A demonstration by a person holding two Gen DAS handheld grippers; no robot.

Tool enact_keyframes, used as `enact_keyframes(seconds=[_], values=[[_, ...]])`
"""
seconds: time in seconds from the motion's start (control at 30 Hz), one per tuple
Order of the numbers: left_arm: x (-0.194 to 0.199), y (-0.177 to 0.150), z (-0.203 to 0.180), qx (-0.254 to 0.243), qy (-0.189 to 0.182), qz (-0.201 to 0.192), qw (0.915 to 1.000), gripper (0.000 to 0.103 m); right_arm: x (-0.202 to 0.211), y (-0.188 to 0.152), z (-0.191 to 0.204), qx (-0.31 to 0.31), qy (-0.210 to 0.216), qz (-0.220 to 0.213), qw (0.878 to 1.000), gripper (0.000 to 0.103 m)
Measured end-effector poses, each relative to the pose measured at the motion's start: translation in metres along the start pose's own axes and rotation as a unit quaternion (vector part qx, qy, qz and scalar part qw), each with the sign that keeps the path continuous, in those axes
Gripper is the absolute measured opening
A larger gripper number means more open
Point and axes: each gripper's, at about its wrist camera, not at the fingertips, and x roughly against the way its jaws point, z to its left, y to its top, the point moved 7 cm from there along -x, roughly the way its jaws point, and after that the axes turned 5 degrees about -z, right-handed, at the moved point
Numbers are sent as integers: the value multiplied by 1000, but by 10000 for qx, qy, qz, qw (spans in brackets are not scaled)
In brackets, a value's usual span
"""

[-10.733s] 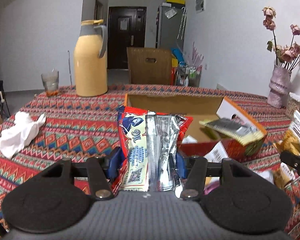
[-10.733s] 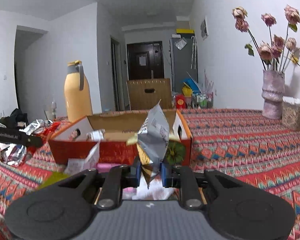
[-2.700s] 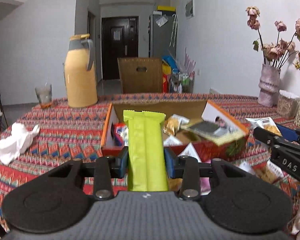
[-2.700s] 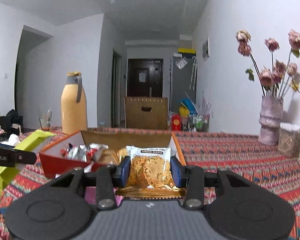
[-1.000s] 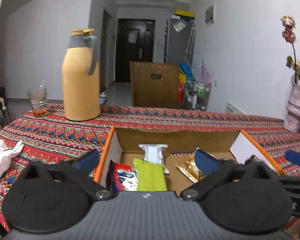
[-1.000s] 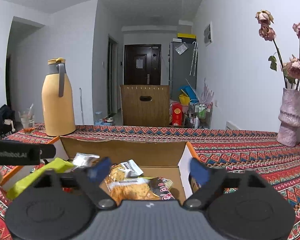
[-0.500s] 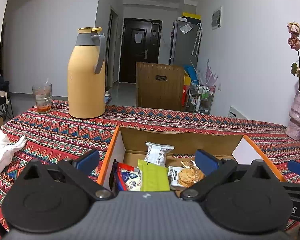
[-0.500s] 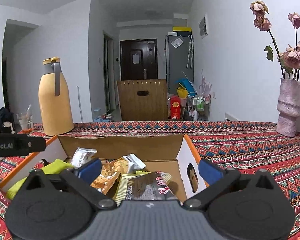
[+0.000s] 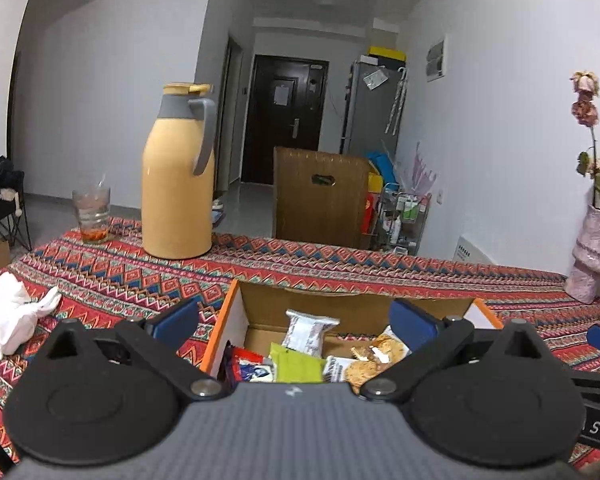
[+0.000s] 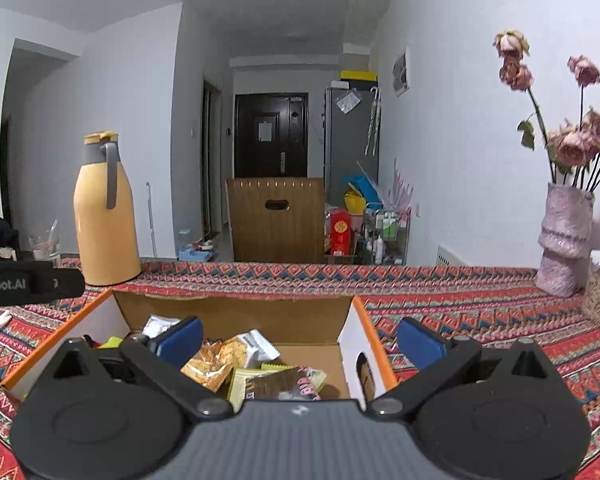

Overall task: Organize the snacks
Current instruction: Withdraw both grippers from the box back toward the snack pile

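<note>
An open cardboard box (image 9: pixel 340 306) with orange edges sits on the patterned tablecloth and holds several snack packets. In the left wrist view I see a green bar (image 9: pixel 296 368), a white packet (image 9: pixel 310 328) and a cookie pack (image 9: pixel 374 358) in it. My left gripper (image 9: pixel 296 322) hangs open above the box's near side, nothing between its fingers. In the right wrist view the box (image 10: pixel 236 306) holds a dark packet (image 10: pixel 280 386) and an orange-and-white one (image 10: pixel 236 350). My right gripper (image 10: pixel 300 338) is open over it, empty. The left gripper's arm (image 10: pixel 28 282) shows at the left.
A tall yellow thermos (image 9: pixel 178 176) and a glass (image 9: pixel 92 214) stand at the table's far left. A crumpled white tissue (image 9: pixel 12 320) lies left of the box. A pink vase with dried flowers (image 10: pixel 564 240) stands at the right, a wooden chair (image 9: pixel 320 200) behind the table.
Both grippers carried packets, a green bar and a cookie pack, to the box and let them go. In the last half second both have drawn back slightly, still open.
</note>
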Motion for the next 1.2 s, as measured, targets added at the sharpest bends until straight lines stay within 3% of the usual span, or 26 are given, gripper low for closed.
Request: enact_keyframes(seconds=[0.23,0.57,0.83,1.2], values=[[27,3,-7,-99,-150,-65,9998,103,28,5,-7,121,-32,-79,9999,103],[71,-14,-10,-221,-316,135,9992,103,76,-7,-15,107,69,-34,9999,103],[100,-52,-12,-273,-332,655,9969,103,115,-40,-24,83,143,223,9996,103],[137,-124,-24,-299,-370,1612,9858,103,154,-94,-46,-88,40,620,9980,103]])
